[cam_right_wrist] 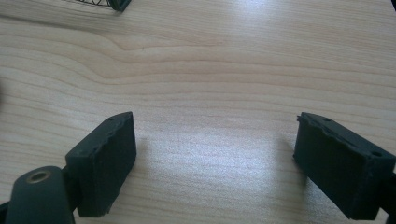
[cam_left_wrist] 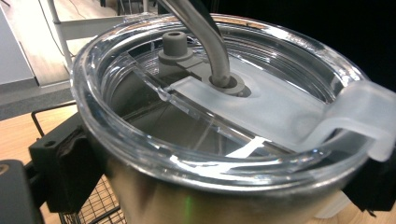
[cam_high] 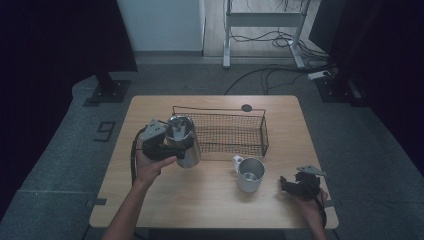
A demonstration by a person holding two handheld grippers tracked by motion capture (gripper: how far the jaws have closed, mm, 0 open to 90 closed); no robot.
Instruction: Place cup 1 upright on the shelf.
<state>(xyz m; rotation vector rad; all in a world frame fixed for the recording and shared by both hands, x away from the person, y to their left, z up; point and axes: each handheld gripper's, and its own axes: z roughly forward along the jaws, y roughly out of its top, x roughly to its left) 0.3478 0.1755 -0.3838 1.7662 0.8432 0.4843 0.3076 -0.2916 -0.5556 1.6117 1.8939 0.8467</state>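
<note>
A steel tumbler (cam_high: 185,145) with a clear lid (cam_left_wrist: 233,107) and a metal straw (cam_left_wrist: 205,37) is at the left front corner of the wire basket (cam_high: 235,134). My left gripper (cam_high: 162,146) is shut on the tumbler's body just below the lid, one black jaw on each side in the left gripper view. I cannot tell whether its base rests on the table. A steel mug (cam_high: 250,175) stands open-topped right of centre, its handle toward the basket. My right gripper (cam_high: 296,186) is open to the right of the mug, low over bare wood (cam_right_wrist: 215,70), holding nothing.
The black mesh basket takes up the table's (cam_high: 200,205) back middle and looks hollow inside. A small dark round cap (cam_high: 246,107) sits behind it. The person's forearms come in from the bottom edge. Cables and desk legs lie on the floor beyond.
</note>
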